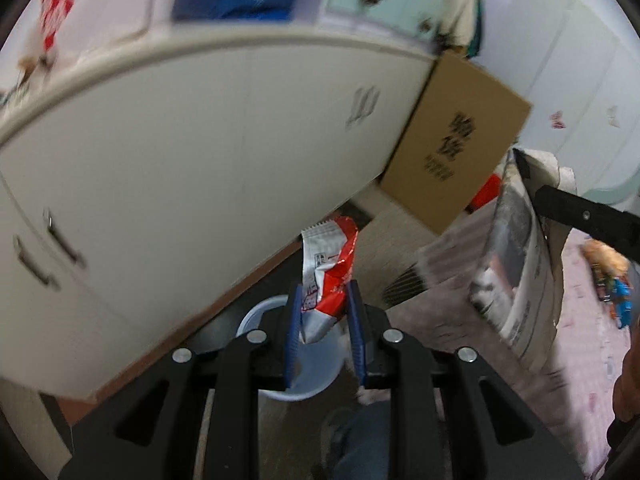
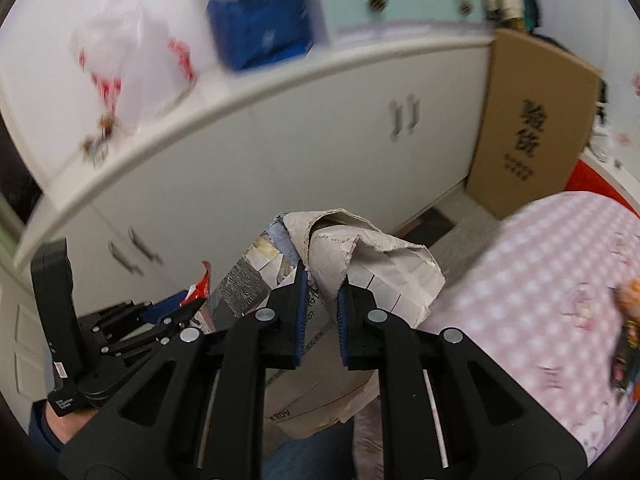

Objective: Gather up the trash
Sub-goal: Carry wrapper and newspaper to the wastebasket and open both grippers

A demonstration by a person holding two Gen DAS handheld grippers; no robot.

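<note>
Carry-to-bin step. The left gripper point(image 1: 323, 304) pinches a red-and-silver snack wrapper point(image 1: 328, 276) directly above a pale bin point(image 1: 256, 316), probably the trash can, though blurred. The right gripper point(image 2: 322, 296) clamps crumpled newspaper point(image 2: 360, 256) beside the pink-clothed table point(image 2: 540, 280). Next: lower the wrapper, release it, then bring over the paper.

**Pink cloth, cupboard top, floor**

A pink dotted tablecloth point(image 2: 532, 280) carries a blurred colourful packet point(image 2: 628, 344) at its right edge. The white cupboard point(image 2: 280, 152) top bears a blue box point(image 2: 260, 32) and a plastic bag point(image 2: 128, 64). On the floor point(image 1: 384, 236) stand a cardboard box point(image 1: 456, 140) and a pale bin point(image 1: 304, 372).
</note>
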